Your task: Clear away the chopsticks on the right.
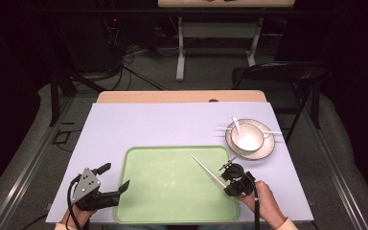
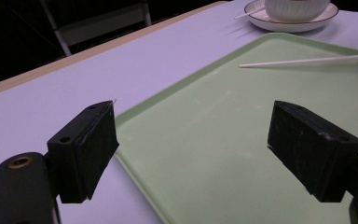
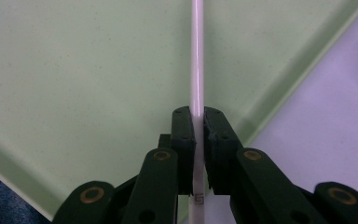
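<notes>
A white chopstick slants over the right part of the green tray, tip toward the tray's far middle. My right gripper is shut on its thick end; in the right gripper view the chopstick runs straight up from between the pressed pads. From the left gripper view the same chopstick lies low over the tray. My left gripper stands open at the tray's left edge, nothing between its fingers.
A white bowl with a spoon sits on a rimmed plate right of the tray's far corner, another chopstick lying across it. A folding chair stands beyond the table's right side.
</notes>
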A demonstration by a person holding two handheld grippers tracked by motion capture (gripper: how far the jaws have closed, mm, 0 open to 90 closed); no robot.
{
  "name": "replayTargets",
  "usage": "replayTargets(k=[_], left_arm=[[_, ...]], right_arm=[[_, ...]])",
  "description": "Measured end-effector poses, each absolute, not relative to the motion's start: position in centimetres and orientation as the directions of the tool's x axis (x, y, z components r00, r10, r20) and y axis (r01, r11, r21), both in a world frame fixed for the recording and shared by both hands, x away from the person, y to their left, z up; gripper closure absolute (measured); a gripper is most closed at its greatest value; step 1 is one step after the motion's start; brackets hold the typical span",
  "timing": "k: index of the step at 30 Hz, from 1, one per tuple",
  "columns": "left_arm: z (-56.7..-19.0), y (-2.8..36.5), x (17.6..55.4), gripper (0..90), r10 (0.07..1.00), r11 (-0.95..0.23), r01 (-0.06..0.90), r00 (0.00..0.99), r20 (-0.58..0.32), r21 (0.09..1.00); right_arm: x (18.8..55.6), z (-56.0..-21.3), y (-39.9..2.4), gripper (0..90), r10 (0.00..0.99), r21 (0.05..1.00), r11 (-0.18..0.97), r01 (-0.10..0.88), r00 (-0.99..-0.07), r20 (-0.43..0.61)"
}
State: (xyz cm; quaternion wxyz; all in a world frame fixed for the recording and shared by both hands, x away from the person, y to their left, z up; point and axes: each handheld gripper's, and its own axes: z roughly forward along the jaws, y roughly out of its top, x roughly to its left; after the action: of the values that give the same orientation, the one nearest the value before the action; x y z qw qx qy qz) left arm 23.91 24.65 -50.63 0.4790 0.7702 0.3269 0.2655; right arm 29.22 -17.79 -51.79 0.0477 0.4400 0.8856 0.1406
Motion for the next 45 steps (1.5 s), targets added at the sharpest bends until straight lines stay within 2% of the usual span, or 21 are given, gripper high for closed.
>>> replayTargets(k=[6, 11, 14, 15, 16, 17, 20, 21, 22, 23, 24, 25, 26, 36, 43, 45], left_arm=[[-50.6, 24.6, 23.9, 15.6, 0.756, -0.33, 0.249, 0.647, 0.097, 0.91], [-50.6, 24.6, 23.9, 15.6, 0.756, -0.328, 0.249, 0.648, 0.096, 0.911], [-50.6, 24.6, 23.9, 15.5, 0.756, -0.328, 0.245, 0.647, 0.099, 0.912], [-50.6, 24.6, 23.9, 15.5, 0.756, -0.329, 0.245, 0.647, 0.099, 0.912], [-50.6, 24.6, 23.9, 15.6, 0.757, -0.329, 0.245, 0.645, 0.1, 0.912], [-50.6, 24.6, 23.9, 15.6, 0.757, -0.329, 0.245, 0.645, 0.1, 0.912], [-50.6, 24.6, 23.9, 15.5, 0.758, -0.328, 0.246, 0.644, 0.099, 0.912], [-50.6, 24.6, 23.9, 15.5, 0.758, -0.328, 0.246, 0.644, 0.099, 0.912], [-50.6, 24.6, 23.9, 15.5, 0.758, -0.328, 0.246, 0.645, 0.098, 0.912], [-50.6, 24.7, 23.9, 15.5, 0.757, -0.329, 0.248, 0.647, 0.098, 0.911], [-50.7, 24.6, 23.9, 15.5, 0.757, -0.325, 0.251, 0.646, 0.092, 0.912], [-50.7, 24.6, 23.9, 15.5, 0.757, -0.325, 0.251, 0.646, 0.092, 0.912], [-50.7, 24.6, 23.9, 15.5, 0.758, -0.326, 0.252, 0.646, 0.093, 0.911], [-50.7, 24.6, 23.9, 15.6, 0.76, -0.323, 0.253, 0.643, 0.091, 0.912], [-50.6, 24.6, 23.9, 15.5, 0.758, -0.327, 0.249, 0.645, 0.095, 0.912], [-50.7, 24.6, 23.9, 15.5, 0.759, -0.323, 0.251, 0.644, 0.091, 0.912]], right_arm=[[29.4, -52.5, -16.9, 82.1, 0.78, 0.29, 0.576, 0.765, -0.62, 0.084], [29.4, -52.5, -16.7, 80.9, 0.771, 0.297, 0.585, 0.754, -0.631, 0.082], [29.3, -52.4, -16.7, 71.5, 0.76, 0.297, 0.604, 0.74, -0.647, 0.067], [29.3, -52.4, -16.7, 71.5, 0.76, 0.297, 0.604, 0.74, -0.647, 0.067], [29.3, -52.4, -16.9, 64.7, 0.751, 0.3, 0.612, 0.732, -0.656, 0.069], [29.3, -52.4, -16.9, 64.7, 0.751, 0.3, 0.612, 0.732, -0.656, 0.069], [29.3, -51.6, -17.7, 47.2, 0.728, 0.332, 0.631, 0.701, -0.683, 0.057], [29.3, -51.6, -17.7, 47.2, 0.728, 0.332, 0.631, 0.701, -0.683, 0.057], [29.3, -51.0, -18.4, 39.0, 0.721, 0.367, 0.632, 0.683, -0.692, 0.047], [29.3, -51.0, -18.4, 39.0, 0.721, 0.367, 0.632, 0.683, -0.692, 0.047], [29.4, -50.0, -19.3, 31.8, 0.726, 0.405, 0.613, 0.678, -0.686, 0.05], [29.4, -50.0, -19.3, 31.8, 0.726, 0.405, 0.613, 0.678, -0.686, 0.05], [29.7, -49.0, -20.3, 23.0, 0.727, 0.439, 0.603, 0.666, -0.685, 0.043], [32.2, -44.7, -25.3, 8.3, 0.748, 0.575, 0.571, 0.586, -0.66, -0.069], [34.3, -43.1, -27.1, 3.3, 0.742, 0.58, 0.597, 0.555, -0.657, -0.135], [35.2, -42.8, -27.8, 0.0, 0.751, 0.562, 0.598, 0.571, -0.645, -0.144]])
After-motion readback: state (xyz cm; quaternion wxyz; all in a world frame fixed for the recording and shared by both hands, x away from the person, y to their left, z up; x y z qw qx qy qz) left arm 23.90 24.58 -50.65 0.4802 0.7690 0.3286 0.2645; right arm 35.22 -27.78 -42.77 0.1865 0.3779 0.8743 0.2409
